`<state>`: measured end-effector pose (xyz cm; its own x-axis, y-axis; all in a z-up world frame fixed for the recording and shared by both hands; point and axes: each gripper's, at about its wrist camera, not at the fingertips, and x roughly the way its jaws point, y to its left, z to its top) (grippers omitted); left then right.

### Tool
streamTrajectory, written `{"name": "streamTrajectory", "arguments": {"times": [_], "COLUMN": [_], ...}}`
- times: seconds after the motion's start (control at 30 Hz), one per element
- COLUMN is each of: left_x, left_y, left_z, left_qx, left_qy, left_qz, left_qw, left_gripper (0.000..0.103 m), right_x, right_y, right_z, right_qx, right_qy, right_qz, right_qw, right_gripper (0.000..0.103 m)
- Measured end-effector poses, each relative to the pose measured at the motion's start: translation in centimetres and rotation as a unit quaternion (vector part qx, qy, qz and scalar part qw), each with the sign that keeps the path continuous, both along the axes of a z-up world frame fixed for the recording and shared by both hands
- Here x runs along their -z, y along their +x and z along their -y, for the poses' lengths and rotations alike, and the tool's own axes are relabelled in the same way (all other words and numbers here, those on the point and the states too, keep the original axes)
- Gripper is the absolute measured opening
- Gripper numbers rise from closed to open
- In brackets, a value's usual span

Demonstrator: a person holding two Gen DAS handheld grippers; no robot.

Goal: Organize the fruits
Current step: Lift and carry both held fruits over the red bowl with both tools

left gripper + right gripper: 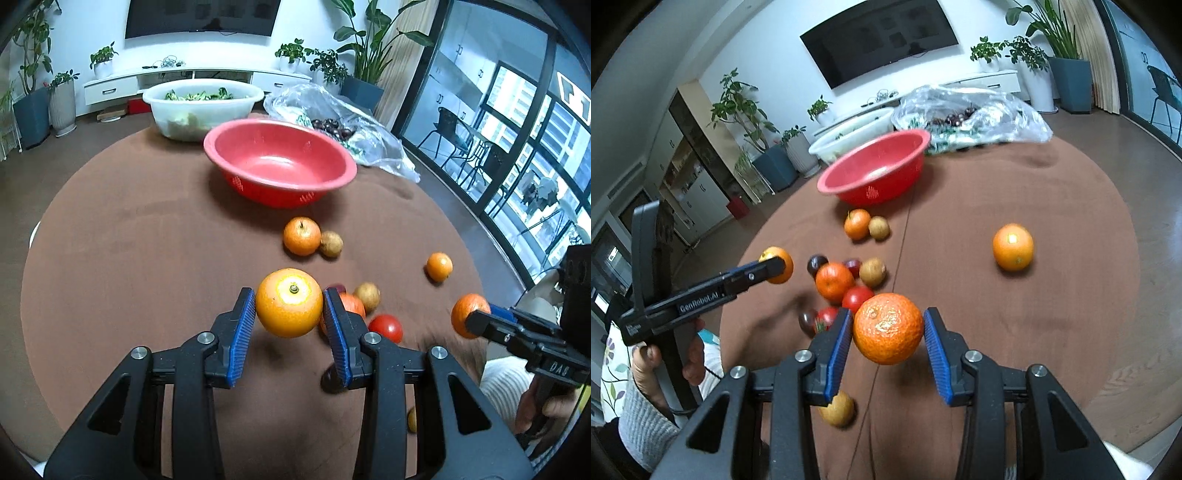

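Brown cloth: it is covering the round table (147,258), which is carrying all the fruit.
Left tongs (290,314): they are gripping a smooth orange (289,302), blue pads pressing on both its sides, and holding it clear of the cloth with its stem end facing the camera.
Right tongs (888,330): they are clamping a pebbly-skinned orange (888,328) off the table; in the left wrist view this pair is showing at 3 o'clock.
Red bowl (279,162): it is sitting at 12 o'clock from the left tongs, well apart from them, with nothing showing inside it.
Loose fruit ahead: an orange with a stalk (302,236) is touching a small tan fruit (330,243), between the bowl and the held fruit.
Cluster: another orange (834,281), a red tomato (857,298), a tan fruit (872,272) and dark plums (816,264) are lying close together at 11 o'clock of the right tongs.
Lone orange (1013,247): it is resting on its own at 2 o'clock in the right wrist view.
White basin (201,107): it is holding leafy greens beyond the red bowl.
Clear plastic bag (351,125): it is lying at 1 o'clock of the bowl with dark fruit inside.
Hand (690,360): it is wrapping the left handle.
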<state>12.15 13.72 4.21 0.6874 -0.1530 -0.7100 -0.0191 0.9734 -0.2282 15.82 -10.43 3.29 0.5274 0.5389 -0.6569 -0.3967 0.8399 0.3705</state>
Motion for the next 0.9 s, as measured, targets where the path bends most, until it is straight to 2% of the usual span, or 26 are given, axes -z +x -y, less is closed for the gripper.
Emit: {"name": "streamTrajectory", "arguments": {"times": [0.47, 0.7, 0.9], "left_x": [-3.3, -4.0, -3.4], "left_y": [6.7, 11.1, 14.6], "left_z": [-2.3, -3.0, -3.1], "left_qx": [0.006, 0.014, 0.019], "left_qy": [0.008, 0.01, 0.023], "left_qz": [0.01, 0.009, -0.001], "left_qw": [0.9999, 0.9998, 0.9995], "left_gripper": [0.036, 0.036, 0.036], "right_x": [-4.0, -4.6, -4.3], "right_y": [8.1, 12.9, 16.4], "right_z": [-2.3, -4.7, -7.2], "right_qx": [-0.011, -0.023, -0.036], "right_qy": [0.027, 0.018, -0.004], "right_qz": [0.016, 0.018, 0.014], "right_qw": [0.999, 0.999, 0.999], "right_gripper": [0.043, 0.043, 0.043]}}
